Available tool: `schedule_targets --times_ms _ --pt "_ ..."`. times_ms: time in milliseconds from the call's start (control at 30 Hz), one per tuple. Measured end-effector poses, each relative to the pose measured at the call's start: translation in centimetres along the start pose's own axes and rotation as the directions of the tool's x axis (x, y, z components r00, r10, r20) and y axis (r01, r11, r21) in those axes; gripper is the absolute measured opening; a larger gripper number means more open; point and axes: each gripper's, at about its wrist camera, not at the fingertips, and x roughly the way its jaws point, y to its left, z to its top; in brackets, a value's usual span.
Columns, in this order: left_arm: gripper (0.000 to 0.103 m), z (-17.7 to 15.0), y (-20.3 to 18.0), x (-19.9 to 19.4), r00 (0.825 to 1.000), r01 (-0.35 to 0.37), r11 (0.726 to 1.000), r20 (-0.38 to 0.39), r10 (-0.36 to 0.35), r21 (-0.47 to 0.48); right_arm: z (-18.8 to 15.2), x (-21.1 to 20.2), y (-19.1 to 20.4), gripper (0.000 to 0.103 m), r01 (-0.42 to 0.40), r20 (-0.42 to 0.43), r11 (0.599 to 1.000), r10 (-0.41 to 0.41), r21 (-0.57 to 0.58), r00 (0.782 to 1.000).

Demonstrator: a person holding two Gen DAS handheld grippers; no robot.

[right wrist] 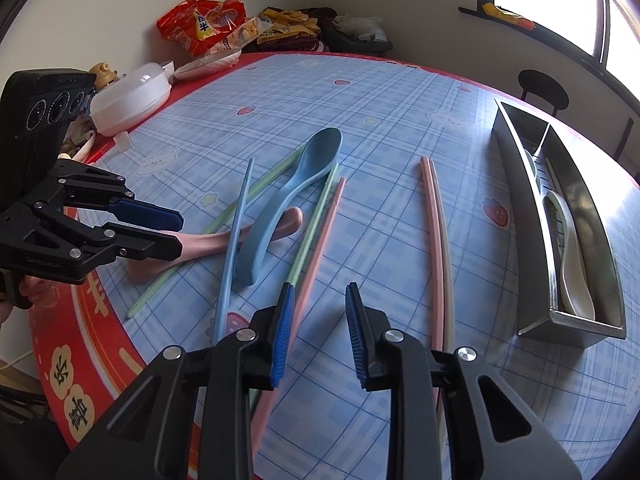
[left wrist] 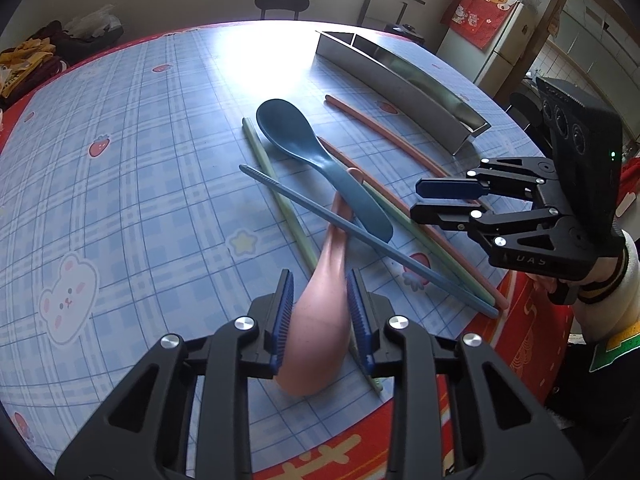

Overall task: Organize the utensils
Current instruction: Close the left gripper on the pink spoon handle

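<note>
My left gripper (left wrist: 319,274) is shut on the bowl end of a pink spoon (left wrist: 316,344), which lies on the table; both blue pads rest against its sides. A blue spoon (left wrist: 288,132) and a blue chopstick (left wrist: 320,208) lie across its handle. In the right wrist view, my right gripper (right wrist: 320,286) is open low over the table. A pink chopstick (right wrist: 320,248) runs beside its left pad, a green one next to it. A pink and cream pair (right wrist: 434,220) lies further right. The steel tray (right wrist: 532,216) holds a white spoon (right wrist: 572,256).
The table's red border (right wrist: 100,332) runs close to both grippers. A white lidded bowl (right wrist: 128,100) and snack bags (right wrist: 200,28) sit at the far left edge. A stool (left wrist: 282,0) and a fridge (left wrist: 492,40) stand beyond the table.
</note>
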Motion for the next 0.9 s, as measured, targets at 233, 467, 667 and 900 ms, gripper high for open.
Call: schedule_targets --times_ms 233,467,667,900 --pt "0.031 0.0 -0.6 -0.2 1.0 0.015 1.0 -0.008 -0.015 0.017 -0.2 -0.2 0.0 0.021 0.003 -0.001 1.0 -0.003 -0.012 1.0" --pt "0.031 0.1 -1.2 0.4 0.999 0.016 0.999 -0.041 -0.015 0.035 -0.5 -0.3 0.3 0.007 -0.022 0.008 0.999 0.022 -0.029 1.0" --pt "0.031 0.5 -1.9 0.0 0.998 0.053 0.997 -0.029 -0.052 0.047 -0.6 -0.4 -0.2 0.007 -0.045 0.013 0.999 0.045 -0.01 0.999" --pt "0.031 0.5 -1.8 1.0 0.996 0.067 0.997 -0.067 -0.065 0.028 -0.6 -0.3 -0.3 0.007 -0.052 0.017 0.999 0.052 -0.008 0.999"
